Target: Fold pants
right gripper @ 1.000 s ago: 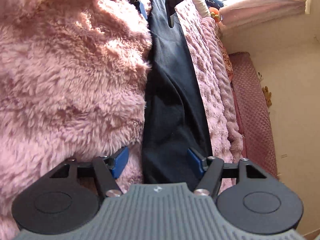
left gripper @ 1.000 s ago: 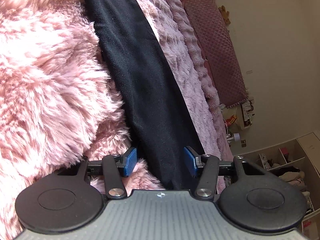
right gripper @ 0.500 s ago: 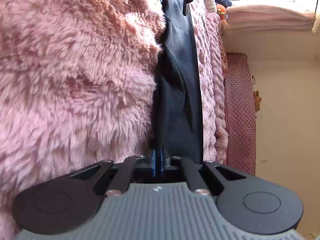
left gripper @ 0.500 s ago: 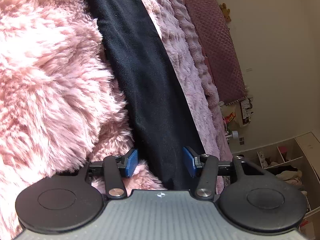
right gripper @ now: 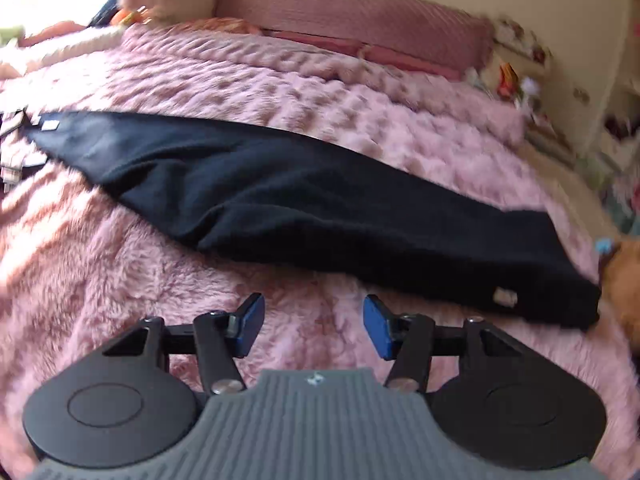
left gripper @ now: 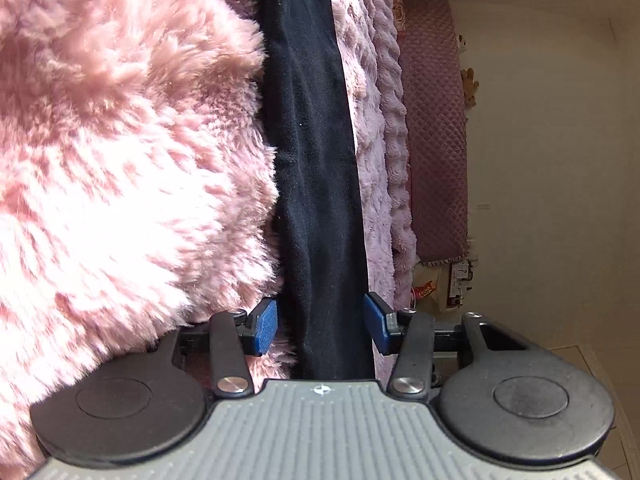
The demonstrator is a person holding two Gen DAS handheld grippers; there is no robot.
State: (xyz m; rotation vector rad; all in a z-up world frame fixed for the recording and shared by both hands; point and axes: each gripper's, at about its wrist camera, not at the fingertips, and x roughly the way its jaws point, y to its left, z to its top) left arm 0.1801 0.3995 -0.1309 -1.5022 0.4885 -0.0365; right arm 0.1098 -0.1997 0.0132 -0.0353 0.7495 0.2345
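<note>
Pants (right gripper: 320,208): we find them as one long, dark, already narrowed strip across the pink blanket (right gripper: 280,92); the end by the white tag (right gripper: 505,297) lies to the right.
Left gripper (left gripper: 320,326): jaws apart, straddling the strip's near end, pads not pressing; they have just been closing slightly.
Right gripper (right gripper: 314,326): jaws have just been opening, nothing between them, above bare fur, clear of the pants.
Step, our judgement: we pinch both layers at the end, lift low, and carry end to end, keeping the edges matched.
Risk: long fur caught in the pads.
</note>
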